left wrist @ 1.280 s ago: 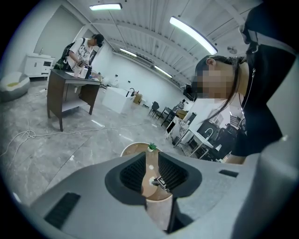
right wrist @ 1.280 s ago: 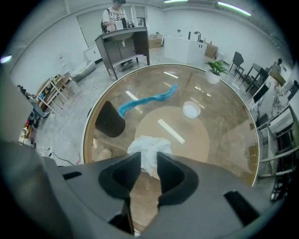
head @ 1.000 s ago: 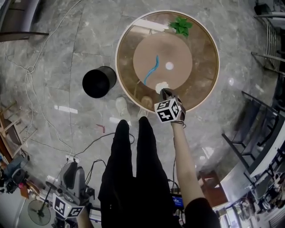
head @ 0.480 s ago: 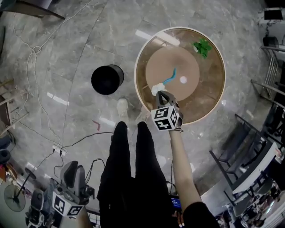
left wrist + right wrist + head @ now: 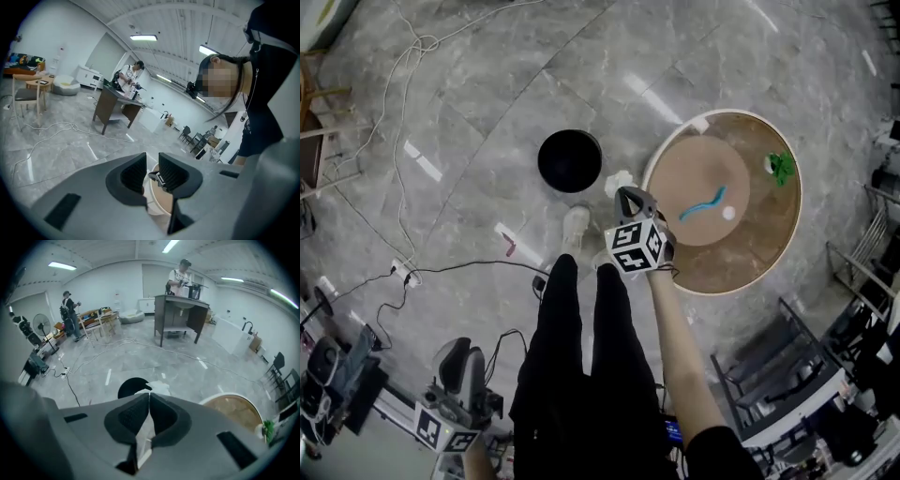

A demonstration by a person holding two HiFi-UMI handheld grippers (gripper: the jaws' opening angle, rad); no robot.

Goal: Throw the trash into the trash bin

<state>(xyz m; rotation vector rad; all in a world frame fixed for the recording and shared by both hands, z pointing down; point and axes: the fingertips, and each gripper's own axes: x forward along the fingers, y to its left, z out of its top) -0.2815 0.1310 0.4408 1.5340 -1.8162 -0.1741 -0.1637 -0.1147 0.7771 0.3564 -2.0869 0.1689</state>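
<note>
My right gripper (image 5: 625,193) is shut on a crumpled white tissue (image 5: 617,180) and hangs over the floor between the black trash bin (image 5: 570,160) and the round table (image 5: 757,267). In the right gripper view the tissue (image 5: 156,387) sticks out past the shut right gripper (image 5: 149,397), with the bin (image 5: 127,387) just beyond it. A blue strip (image 5: 703,203), a small white ball (image 5: 728,214) and a green scrap (image 5: 782,167) lie on the table. My left gripper (image 5: 467,358) hangs low at the bottom left, its jaws (image 5: 152,161) slightly apart and empty.
Cables (image 5: 403,80) trail over the grey marble floor, with a power strip (image 5: 397,272) at the left. A small pink item (image 5: 511,246) lies on the floor near the person's shoes (image 5: 575,225). A dark desk (image 5: 180,315) and people stand far off.
My right gripper has carried the tissue off the table's edge and leftward over the floor, toward the bin. The left gripper stays low at the bottom left.
</note>
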